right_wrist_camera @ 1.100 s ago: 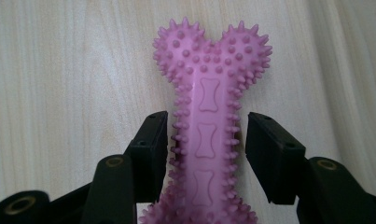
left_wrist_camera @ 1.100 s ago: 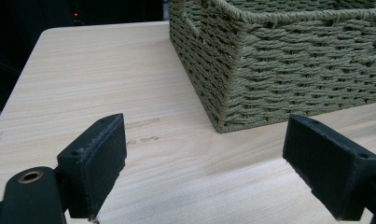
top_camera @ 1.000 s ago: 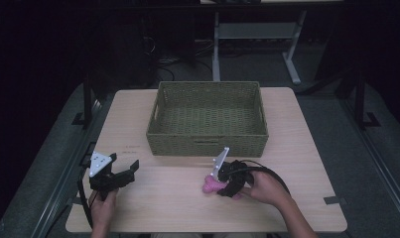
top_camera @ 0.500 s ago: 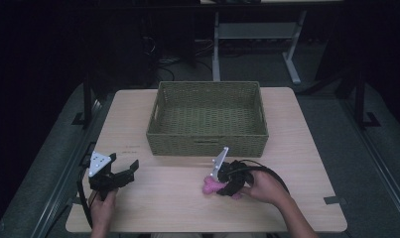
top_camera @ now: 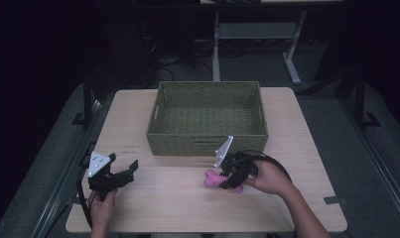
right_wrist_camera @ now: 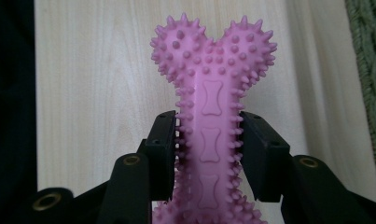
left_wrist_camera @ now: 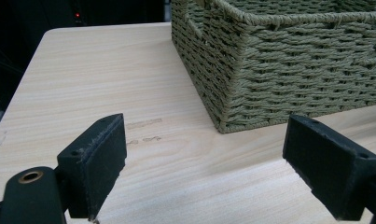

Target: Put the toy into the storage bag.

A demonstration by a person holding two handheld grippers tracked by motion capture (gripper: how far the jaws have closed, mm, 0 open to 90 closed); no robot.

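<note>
Pink spiky rubber bone (right_wrist_camera: 209,107), small bone shapes embossed along its shaft

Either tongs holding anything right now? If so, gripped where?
Right tongs are shut on the pink spiked rubber bone toy, clamped across its narrow middle shaft, as the right gripper view shows. Left tongs are open over the table, holding nothing.

Ahead of the left gripper's fingers (left_wrist_camera: 98,161) the bench (left_wrist_camera: 106,79) lies bare; the basket (left_wrist_camera: 288,70) blocks their right.
</note>
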